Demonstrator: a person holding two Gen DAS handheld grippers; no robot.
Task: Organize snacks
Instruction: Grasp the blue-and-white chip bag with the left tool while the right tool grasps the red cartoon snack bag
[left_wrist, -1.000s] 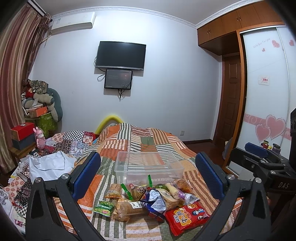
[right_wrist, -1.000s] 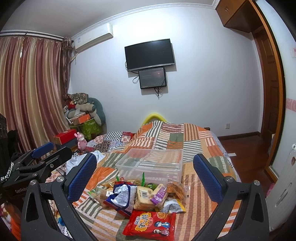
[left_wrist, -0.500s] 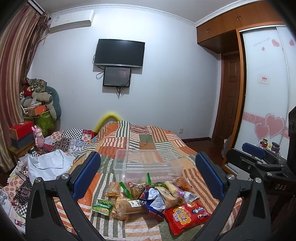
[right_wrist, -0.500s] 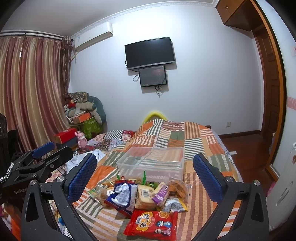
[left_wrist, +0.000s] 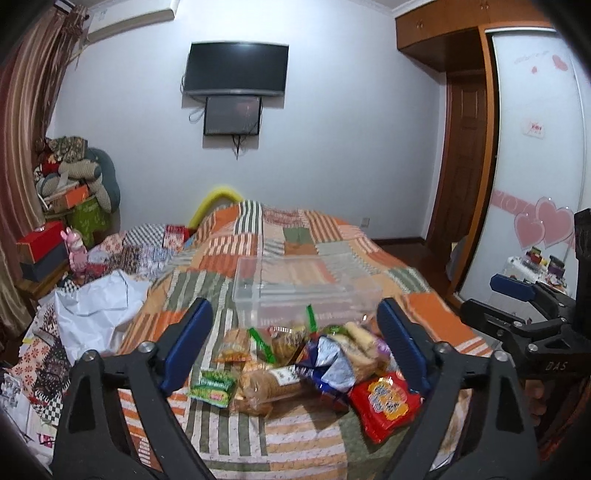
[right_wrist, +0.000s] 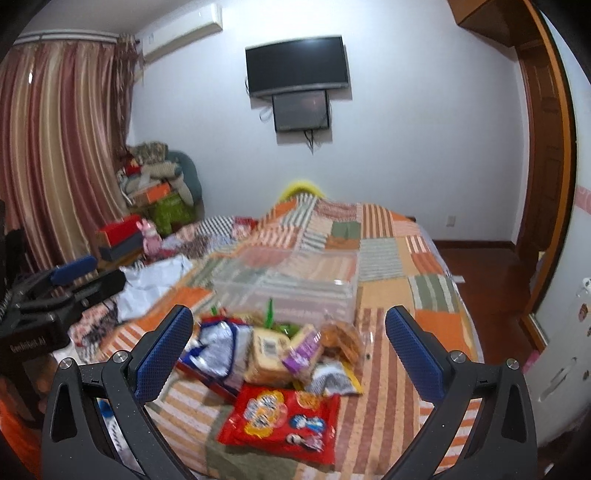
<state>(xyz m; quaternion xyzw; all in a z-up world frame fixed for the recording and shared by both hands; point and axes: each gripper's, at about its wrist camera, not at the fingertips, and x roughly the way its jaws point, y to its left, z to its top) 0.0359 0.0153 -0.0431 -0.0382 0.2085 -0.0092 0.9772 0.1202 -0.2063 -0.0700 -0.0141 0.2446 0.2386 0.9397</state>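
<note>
Clear bin (left_wrist: 306, 286): long axis 9-to-3, beyond snacks (left_wrist: 295, 365)
Left gripper (left_wrist: 295, 343): closing, empty
Right gripper (right_wrist: 290, 347): wide, seemingly empty

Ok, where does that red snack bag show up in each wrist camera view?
Left wrist: red snack bag, lower right, under the right blue pad.
Right wrist: red snack bag, bottom centre, nearest the camera.
Shared landmark: clear plastic bin, just beyond the snack pile.

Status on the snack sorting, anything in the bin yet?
Nothing done: the clear bin looks empty. The snack pile lies in front of it on the quilt. In hand: nothing; left gripper is closing on air, right gripper open. Every packet remains.
</note>
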